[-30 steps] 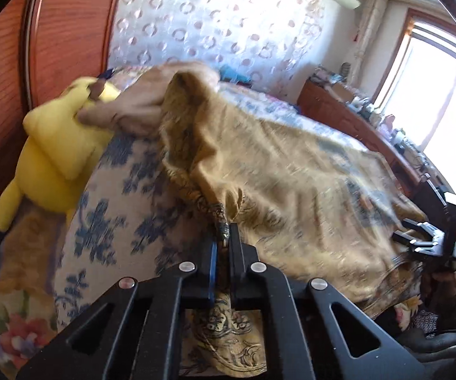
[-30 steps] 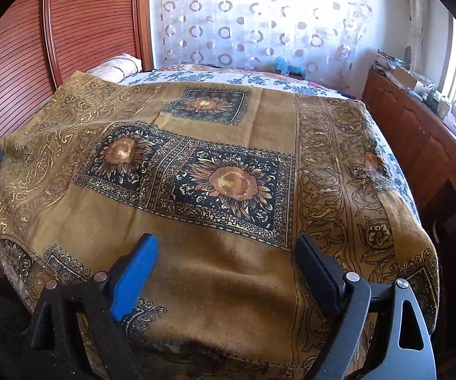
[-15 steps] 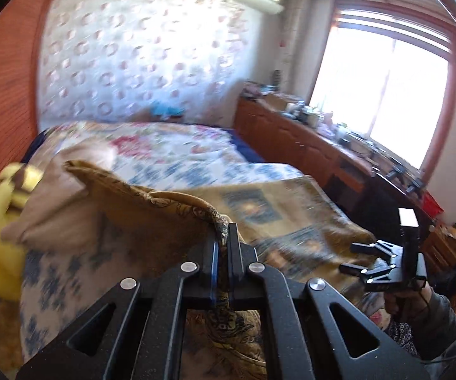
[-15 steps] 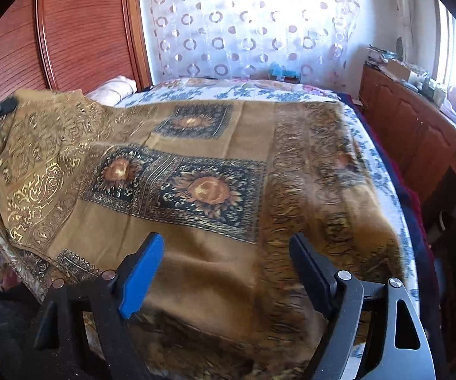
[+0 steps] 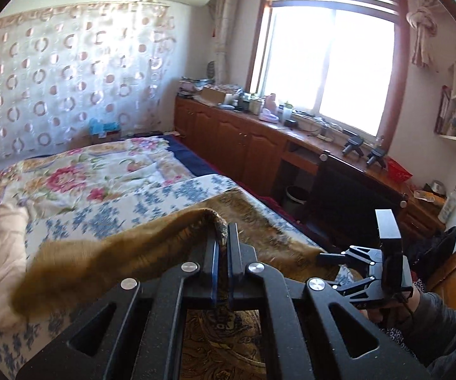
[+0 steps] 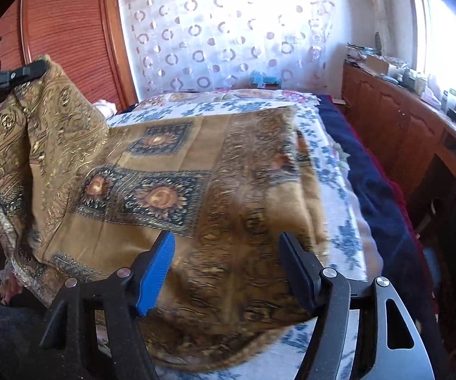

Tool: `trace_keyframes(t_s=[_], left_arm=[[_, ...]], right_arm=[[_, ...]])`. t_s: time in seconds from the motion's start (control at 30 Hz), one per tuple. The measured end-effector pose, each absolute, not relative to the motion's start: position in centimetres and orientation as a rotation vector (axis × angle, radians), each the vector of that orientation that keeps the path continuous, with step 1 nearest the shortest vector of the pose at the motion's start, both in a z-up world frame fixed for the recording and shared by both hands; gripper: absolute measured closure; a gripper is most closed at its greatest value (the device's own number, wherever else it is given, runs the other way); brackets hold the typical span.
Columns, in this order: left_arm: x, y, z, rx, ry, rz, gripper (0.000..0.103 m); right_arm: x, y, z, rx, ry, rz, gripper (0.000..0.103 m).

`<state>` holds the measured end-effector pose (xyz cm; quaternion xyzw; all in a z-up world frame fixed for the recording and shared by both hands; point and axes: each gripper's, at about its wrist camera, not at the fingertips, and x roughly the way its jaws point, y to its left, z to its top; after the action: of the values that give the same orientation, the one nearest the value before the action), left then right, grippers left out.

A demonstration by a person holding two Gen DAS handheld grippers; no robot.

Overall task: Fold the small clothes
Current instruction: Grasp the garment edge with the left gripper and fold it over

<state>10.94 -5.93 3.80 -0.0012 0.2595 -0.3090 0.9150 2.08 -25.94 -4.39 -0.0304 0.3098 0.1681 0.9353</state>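
The left gripper is pinched tight on one edge of the gold patterned scarf. The two jaws are almost touching, with a fold of cloth squeezed between them. In the right wrist view, the left gripper shows at about 10 o'clock, holding that side of the scarf up in the air. From there the cloth hangs down and runs out over the bed.

The rest of the scarf lies spread on the bed's blue flower sheet. It has dark squares with sunflowers on it.

The right gripper has its jaws wide apart. It holds nothing. It sits over the near edge of the scarf, at about 6 o'clock in its own view. One finger has a blue pad.

In the left wrist view the right gripper is at about 4 o'clock, by the bed's side. A bright window and brown cabinets are behind it.
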Motion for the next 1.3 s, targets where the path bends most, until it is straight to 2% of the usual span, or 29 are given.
trace_keyframes(t_s=[0.4,0.67,0.7,0.73,0.8,0.87,0.9,0.93,1.0,1.3], left_arm=[[12.0,-13.4,5.6,0.063,0.526,-0.753,0.098],[12.6,-15.0,4.3,0.093,0.580,-0.749,0.097],[12.7,-15.0,4.1,0.103,0.587,-0.740,0.091],[12.5,-14.8,3.9,0.107,0.582,-0.736,0.078],[12.1,-14.0,3.9,0.095,0.562,-0.736,0.059],[11.9,-13.3,3.8,0.092,0.561,-0.733,0.055],[11.7,-12.8,3.7,0.094,0.558,-0.726,0.048],[11.7,-12.4,3.7,0.095,0.555,-0.719,0.034],[11.2,-11.3,3.4,0.093,0.541,-0.696,0.024],[10.6,-5.3,0.0,0.074,0.584,-0.541,0.024]], right_arm=[[1.2,-27.1,-4.2,-0.047,0.591,0.272,0.033],[0.8,-28.1,-4.5,-0.025,0.588,0.248,0.033],[0.8,-28.0,-4.5,-0.023,0.588,0.247,0.033],[0.8,-28.0,-4.5,-0.022,0.588,0.248,0.033],[0.9,-27.8,-4.5,-0.023,0.586,0.250,0.033],[1.1,-27.7,-4.4,-0.028,0.584,0.254,0.033],[1.2,-27.7,-4.3,-0.030,0.581,0.256,0.033],[1.2,-27.7,-4.2,-0.033,0.579,0.258,0.033],[1.3,-27.4,-4.0,-0.035,0.574,0.265,0.033],[2.6,-25.4,-3.8,-0.079,0.568,0.312,0.033]])
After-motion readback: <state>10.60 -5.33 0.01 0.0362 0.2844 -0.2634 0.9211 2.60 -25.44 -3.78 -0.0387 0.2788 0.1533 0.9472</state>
